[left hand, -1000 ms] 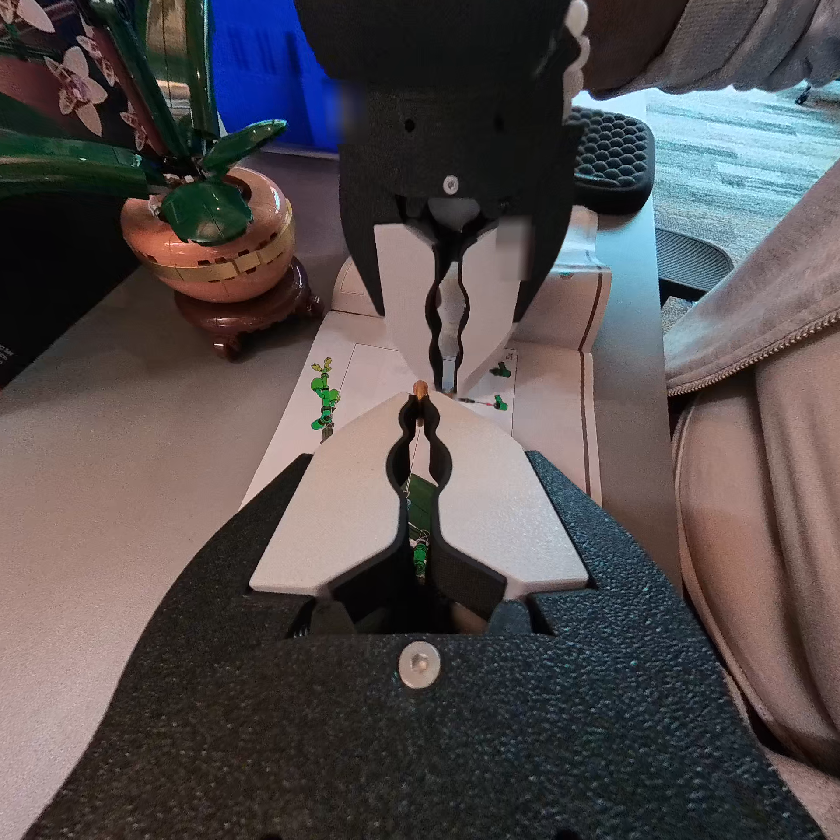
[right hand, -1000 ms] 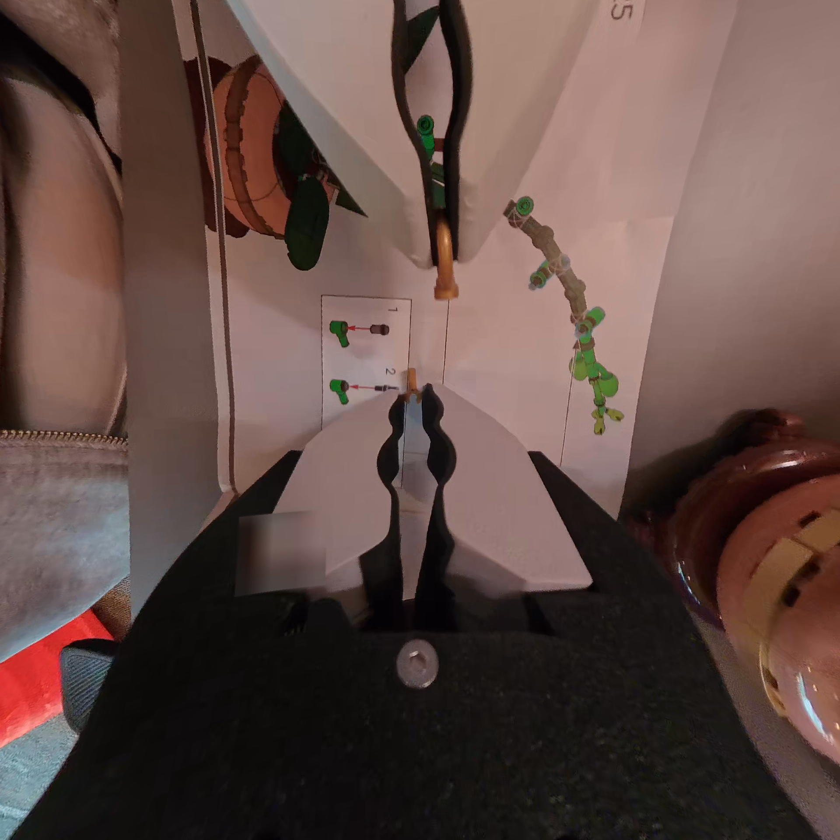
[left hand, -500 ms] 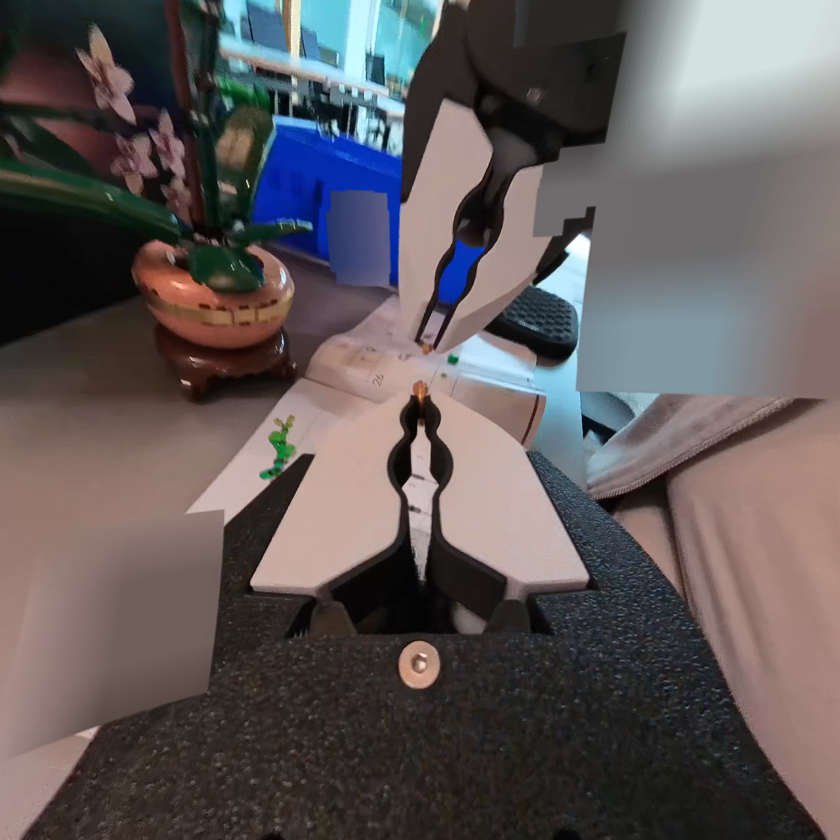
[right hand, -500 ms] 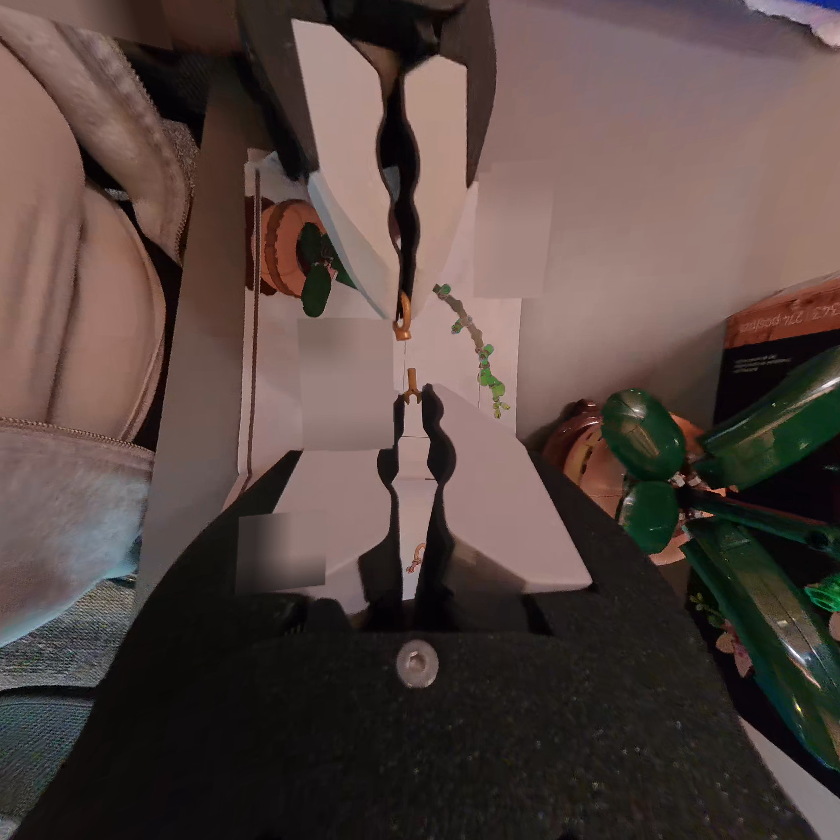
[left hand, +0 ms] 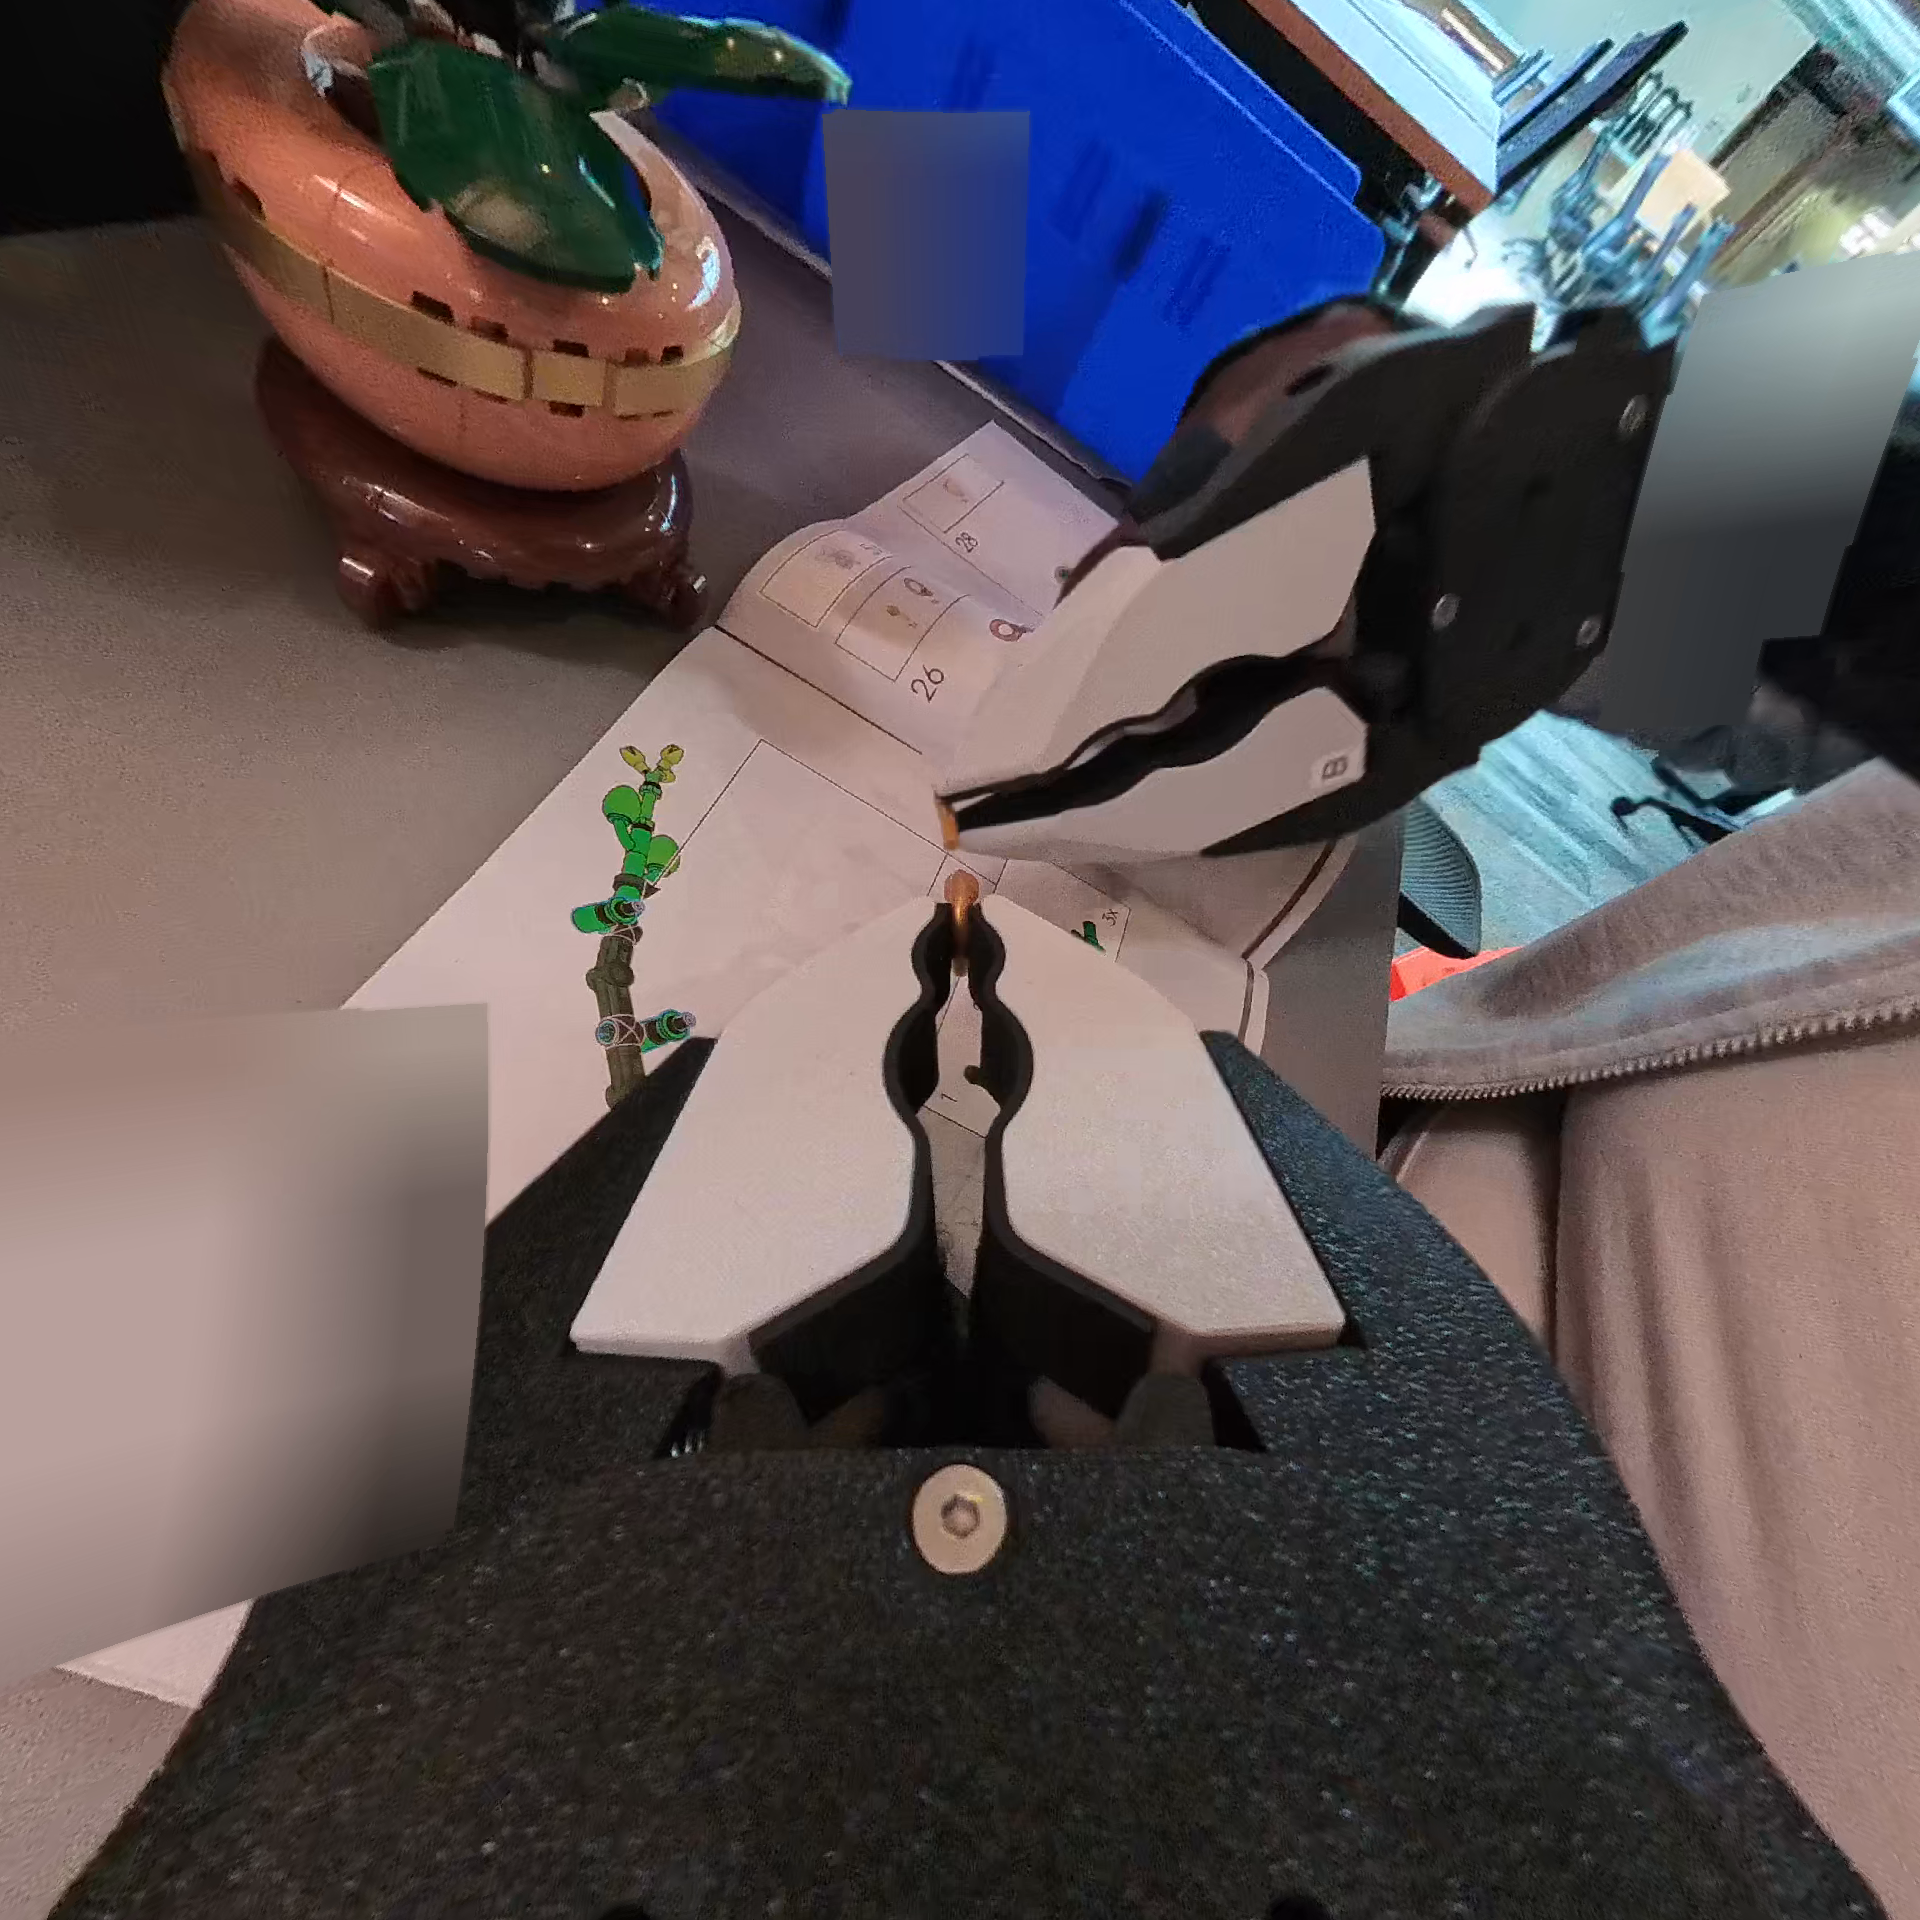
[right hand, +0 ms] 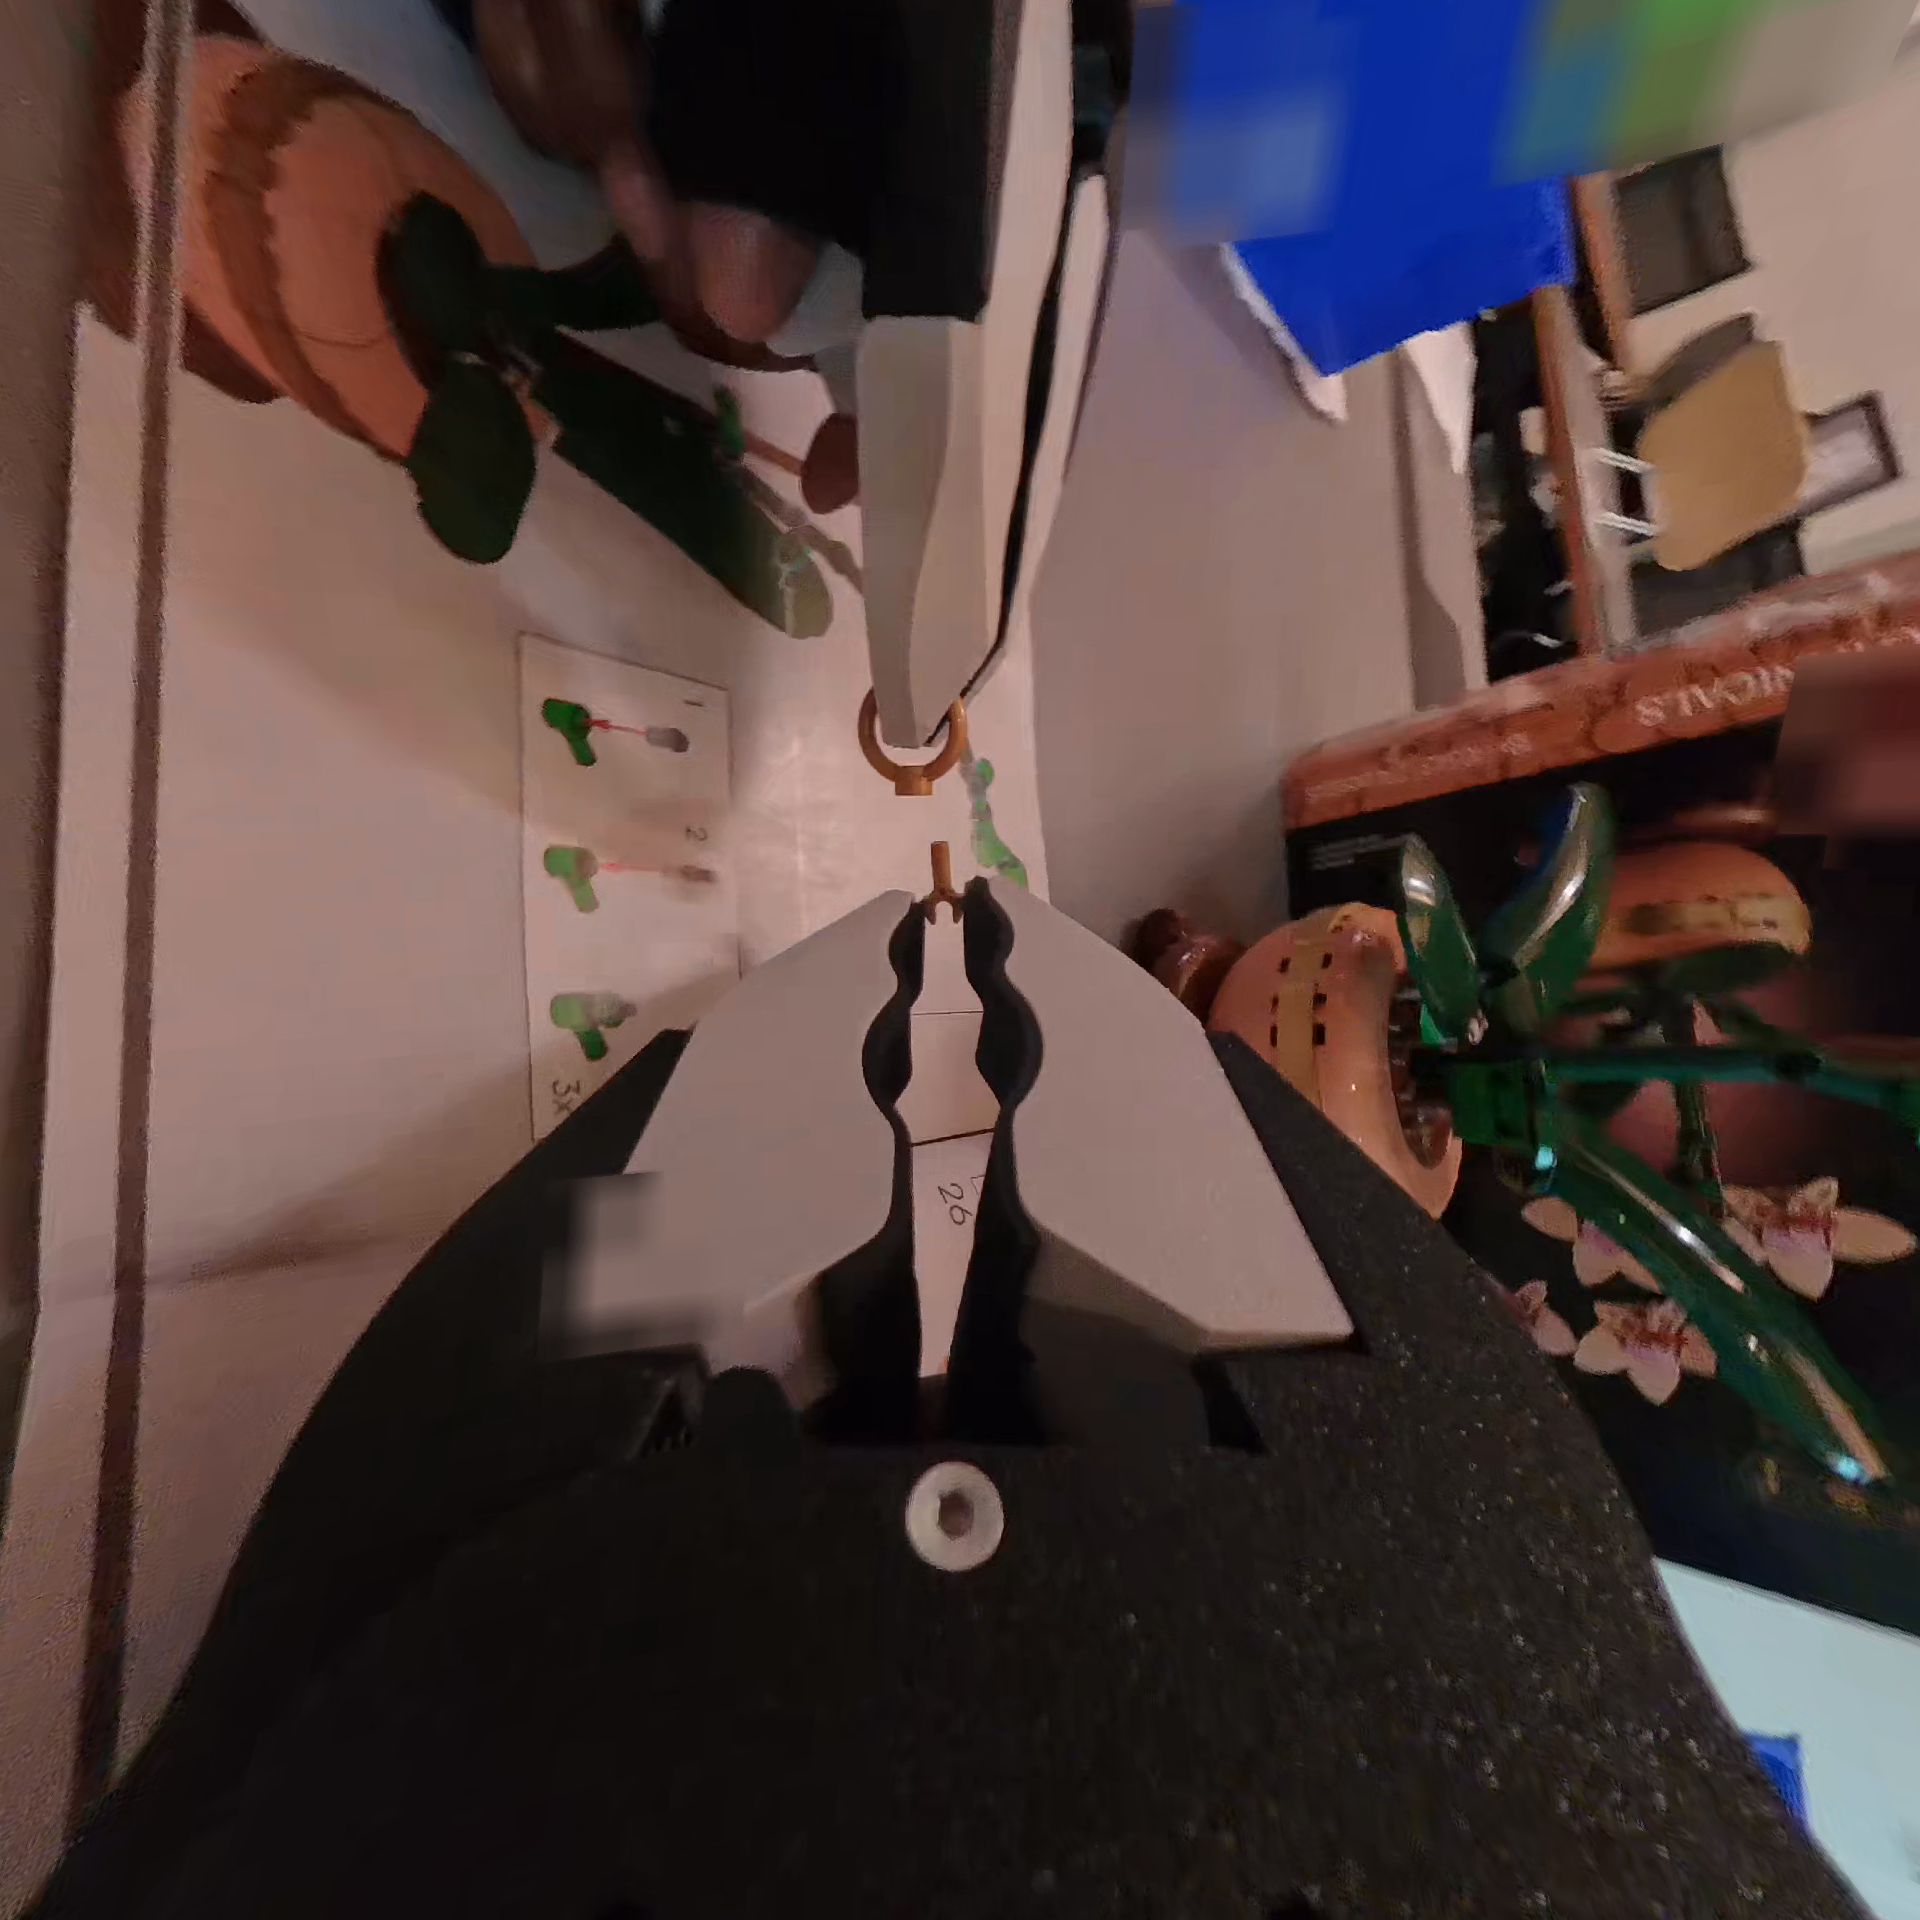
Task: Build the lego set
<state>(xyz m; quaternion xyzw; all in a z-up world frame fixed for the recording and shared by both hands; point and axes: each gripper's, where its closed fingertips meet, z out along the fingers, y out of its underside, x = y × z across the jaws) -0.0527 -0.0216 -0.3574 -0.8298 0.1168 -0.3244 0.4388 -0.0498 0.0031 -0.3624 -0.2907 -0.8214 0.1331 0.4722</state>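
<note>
A: Status? Quick.

B: Left gripper (left hand: pixel 961 914) pinched on a small gold ring piece (right hand: pixel 912 740); the ring hangs past the fingertips. Right gripper (right hand: pixel 948 902) pinched on a tiny gold forked stem piece (right hand: pixel 942 871). The two tips are near each other, parts not touching, held over the open instruction booklet (left hand: pixel 790 831).

A: Progress on the build?

B: My read is mid-build. Done: pink pot (left hand: pixel 457 343) on its brown stand, far left in the left wrist view, with green leaves (left hand: pixel 520 177) in it. The right wrist view also shows green stems with pale pink flowers (right hand: pixel 1652 1340) at the right, but it's blurry, so I can't tell whether they're attached to the pot or printed on the dark box (right hand: pixel 1507 790) behind. Left to do: join ring and stem, then more sub-steps, judging from the booklet page.

A: Surface, room?

B: Plain grey-beige table (left hand: pixel 208 748), booklet flat in the middle. A blue bin (left hand: pixel 1143 239) sits at the far edge. Person in a tan zip-up (left hand: pixel 1714 1195) sits at the right. Office behind, with chairs and desks and carpet floor.
</note>
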